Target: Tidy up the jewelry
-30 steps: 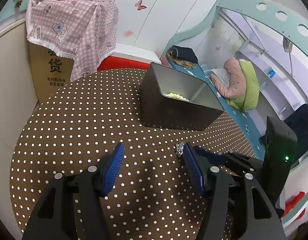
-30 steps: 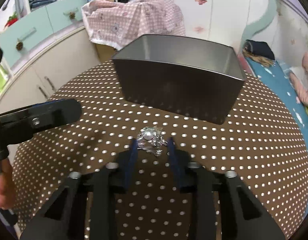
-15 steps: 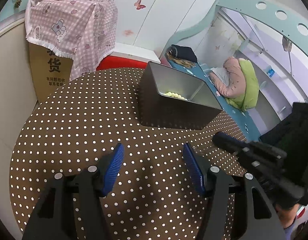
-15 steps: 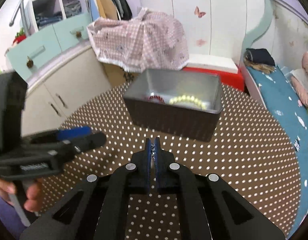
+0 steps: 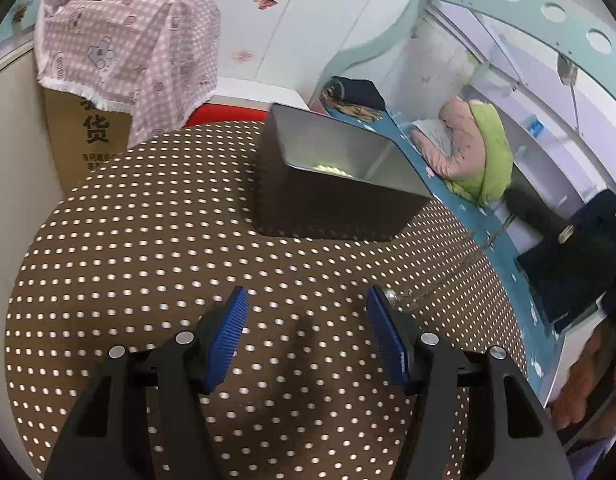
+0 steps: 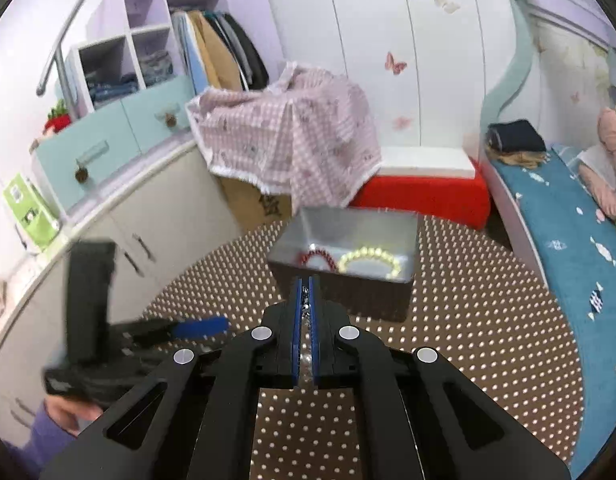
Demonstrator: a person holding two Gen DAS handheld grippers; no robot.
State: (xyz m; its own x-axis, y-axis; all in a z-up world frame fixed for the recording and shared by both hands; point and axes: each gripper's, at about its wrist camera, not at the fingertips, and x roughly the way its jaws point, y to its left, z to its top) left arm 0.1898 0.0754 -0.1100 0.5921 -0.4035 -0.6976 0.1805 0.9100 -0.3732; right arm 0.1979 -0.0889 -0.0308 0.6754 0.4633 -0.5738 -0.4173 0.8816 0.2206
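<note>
The right gripper (image 6: 305, 286) is pinched nearly closed on a thin silver necklace (image 6: 305, 300), whose chain runs down the narrow slit between the blue pads (image 6: 295, 320). Seen from the left wrist, that chain (image 5: 436, 280) hangs slanting from the raised gripper down to the dotted table (image 5: 148, 240), its lower end just beside the outer face of the left gripper's right-hand pad. The left gripper (image 5: 306, 316) stands wide open with nothing between its jaws. Ahead of both sits the metal box (image 6: 400, 240), holding a pale bead bracelet (image 6: 368, 258) and a red bracelet (image 6: 318, 258).
</note>
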